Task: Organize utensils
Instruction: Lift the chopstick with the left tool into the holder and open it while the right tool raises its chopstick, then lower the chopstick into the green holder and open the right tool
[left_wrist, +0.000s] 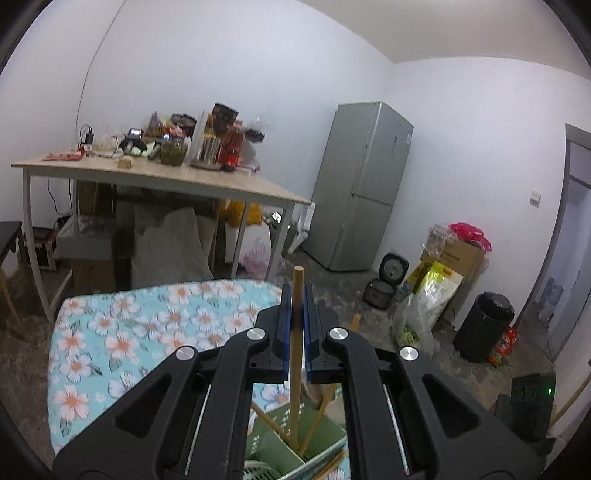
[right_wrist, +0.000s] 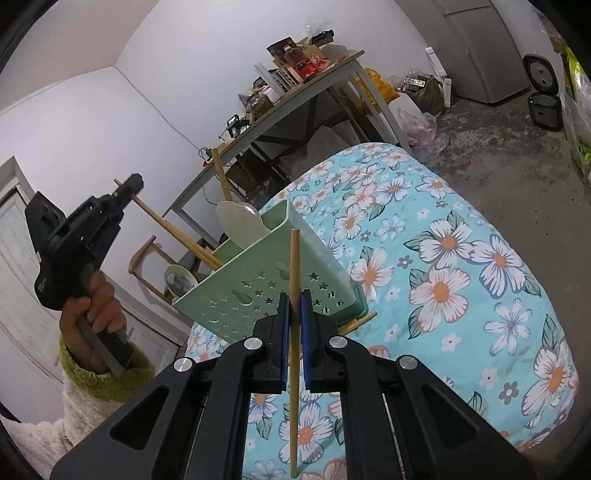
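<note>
A pale green utensil holder (right_wrist: 255, 295) with star cut-outs stands on the floral cloth (right_wrist: 461, 266). In it are a pale spatula (right_wrist: 238, 219) with a wooden handle and several chopsticks. My left gripper (left_wrist: 295, 295) is shut on a wooden chopstick (left_wrist: 295, 369) whose lower end reaches into a compartment of the holder (left_wrist: 273, 446). In the right wrist view, that left gripper (right_wrist: 133, 182) is up and left of the holder, a hand (right_wrist: 94, 306) around its grip. My right gripper (right_wrist: 294, 299) is shut on another chopstick (right_wrist: 294, 258), upright just in front of the holder.
One loose chopstick (right_wrist: 356, 322) lies on the cloth by the holder's base. A round strainer-like utensil (right_wrist: 181, 277) shows behind the holder. Beyond stand a cluttered wooden table (left_wrist: 207, 181), a grey fridge (left_wrist: 362, 184), a rice cooker (left_wrist: 384, 286) and a black bin (left_wrist: 484, 325).
</note>
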